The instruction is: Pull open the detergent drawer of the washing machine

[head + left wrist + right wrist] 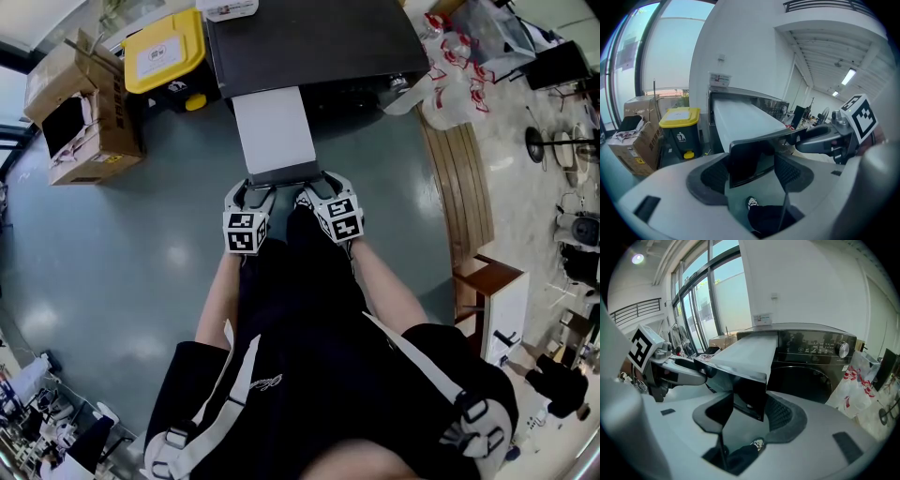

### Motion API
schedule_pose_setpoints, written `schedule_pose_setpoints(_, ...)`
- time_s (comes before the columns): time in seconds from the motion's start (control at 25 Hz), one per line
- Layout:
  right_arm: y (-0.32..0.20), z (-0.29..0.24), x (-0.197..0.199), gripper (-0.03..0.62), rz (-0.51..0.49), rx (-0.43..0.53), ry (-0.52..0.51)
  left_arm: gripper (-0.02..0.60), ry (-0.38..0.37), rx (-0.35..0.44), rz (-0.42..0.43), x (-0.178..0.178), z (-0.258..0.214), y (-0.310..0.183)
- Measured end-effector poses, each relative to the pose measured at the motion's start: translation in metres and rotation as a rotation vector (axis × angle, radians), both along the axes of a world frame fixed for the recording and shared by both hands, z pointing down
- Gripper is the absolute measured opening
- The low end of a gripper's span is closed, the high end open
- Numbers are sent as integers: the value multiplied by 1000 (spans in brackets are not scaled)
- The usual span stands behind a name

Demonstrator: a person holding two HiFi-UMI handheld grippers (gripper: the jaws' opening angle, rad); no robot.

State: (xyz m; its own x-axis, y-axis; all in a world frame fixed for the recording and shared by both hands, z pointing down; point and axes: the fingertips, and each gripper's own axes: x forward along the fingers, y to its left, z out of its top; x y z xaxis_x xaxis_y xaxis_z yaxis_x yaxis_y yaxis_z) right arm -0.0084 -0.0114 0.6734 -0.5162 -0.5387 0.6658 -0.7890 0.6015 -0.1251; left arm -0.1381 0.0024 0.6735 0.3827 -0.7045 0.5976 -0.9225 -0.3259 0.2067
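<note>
The dark washing machine stands at the top of the head view. Its long pale detergent drawer sticks far out toward me. My left gripper is at the left end of the drawer's dark front panel, and my right gripper is at the right end. In the left gripper view the panel fills the gap between the left gripper's pads. In the right gripper view the panel's corner sits between the right gripper's pads, with the jaws wide around it.
A yellow-lidded bin and cardboard boxes stand left of the machine. Plastic bags lie to its right, beside a curved wooden bench. I stand on grey floor right behind the drawer.
</note>
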Motion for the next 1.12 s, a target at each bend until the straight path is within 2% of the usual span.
schedule_pose_setpoints(0.8,10,1,3,215,5,-1,3,298,5,4,-3,3,1,10)
schedule_pose_setpoints(1.12,10,6,6,218,6,-5,1,298,-18,-10,-11,6,5,11)
